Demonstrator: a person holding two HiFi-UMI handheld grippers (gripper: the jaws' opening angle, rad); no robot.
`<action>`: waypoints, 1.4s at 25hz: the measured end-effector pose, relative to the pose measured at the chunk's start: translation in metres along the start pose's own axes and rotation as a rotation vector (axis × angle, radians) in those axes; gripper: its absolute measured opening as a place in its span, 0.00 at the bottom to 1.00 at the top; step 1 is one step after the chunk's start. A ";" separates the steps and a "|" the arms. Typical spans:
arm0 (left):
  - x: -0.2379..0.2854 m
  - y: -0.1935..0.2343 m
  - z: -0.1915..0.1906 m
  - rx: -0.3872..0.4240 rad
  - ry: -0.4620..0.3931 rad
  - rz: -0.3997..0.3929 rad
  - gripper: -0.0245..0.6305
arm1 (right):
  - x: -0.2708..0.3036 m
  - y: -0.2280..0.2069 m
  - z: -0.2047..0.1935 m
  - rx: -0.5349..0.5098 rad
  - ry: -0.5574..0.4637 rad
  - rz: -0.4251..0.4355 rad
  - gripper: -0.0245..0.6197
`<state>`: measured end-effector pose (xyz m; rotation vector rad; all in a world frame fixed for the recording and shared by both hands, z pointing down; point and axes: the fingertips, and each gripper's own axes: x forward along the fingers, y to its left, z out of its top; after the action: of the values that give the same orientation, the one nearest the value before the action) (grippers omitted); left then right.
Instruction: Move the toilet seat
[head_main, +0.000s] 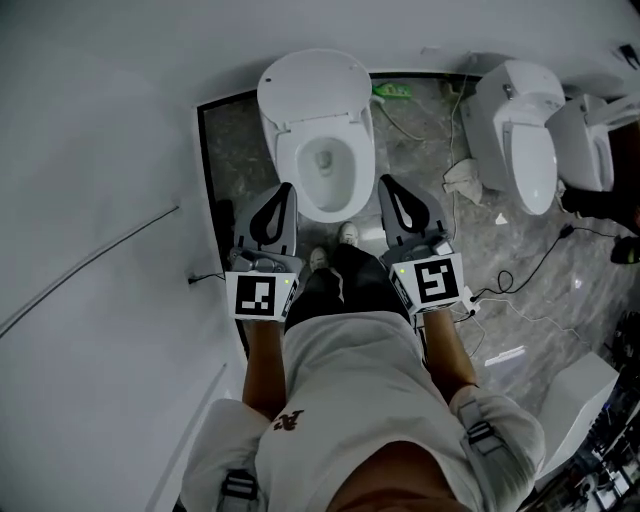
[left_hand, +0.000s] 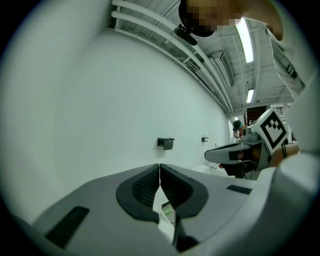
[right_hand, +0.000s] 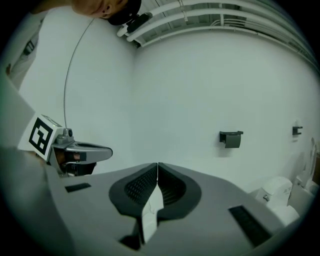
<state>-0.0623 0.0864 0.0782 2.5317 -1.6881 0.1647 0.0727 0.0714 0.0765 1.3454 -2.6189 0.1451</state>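
Observation:
A white toilet stands straight ahead in the head view, its lid (head_main: 313, 85) raised against the back and the seat ring (head_main: 325, 165) lying round the bowl. My left gripper (head_main: 285, 190) hovers at the bowl's front left, shut and empty. At the bowl's front right my right gripper (head_main: 387, 183) is likewise shut with nothing in it. Neither touches the toilet. The left gripper view shows its closed jaws (left_hand: 159, 167) pointing at a white wall, and the right gripper view shows the same (right_hand: 158, 166).
Two more white toilets (head_main: 520, 135) (head_main: 585, 140) stand at the right, with cables (head_main: 520, 275) and rags on the marble floor. A white wall runs along the left. A paper holder (right_hand: 230, 138) hangs on the wall. The person's shoes (head_main: 318, 258) stand just before the bowl.

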 end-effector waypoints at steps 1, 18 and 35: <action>0.003 0.001 -0.005 -0.001 0.004 0.008 0.07 | 0.003 -0.002 -0.006 0.001 0.007 0.008 0.07; 0.041 0.013 -0.096 -0.053 0.088 0.105 0.07 | 0.040 -0.015 -0.103 0.015 0.092 0.050 0.07; 0.047 0.024 -0.220 -0.102 0.204 0.049 0.07 | 0.067 -0.002 -0.208 0.064 0.226 -0.031 0.07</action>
<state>-0.0748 0.0651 0.3031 2.3147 -1.6372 0.3200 0.0630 0.0534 0.2936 1.3046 -2.4233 0.3571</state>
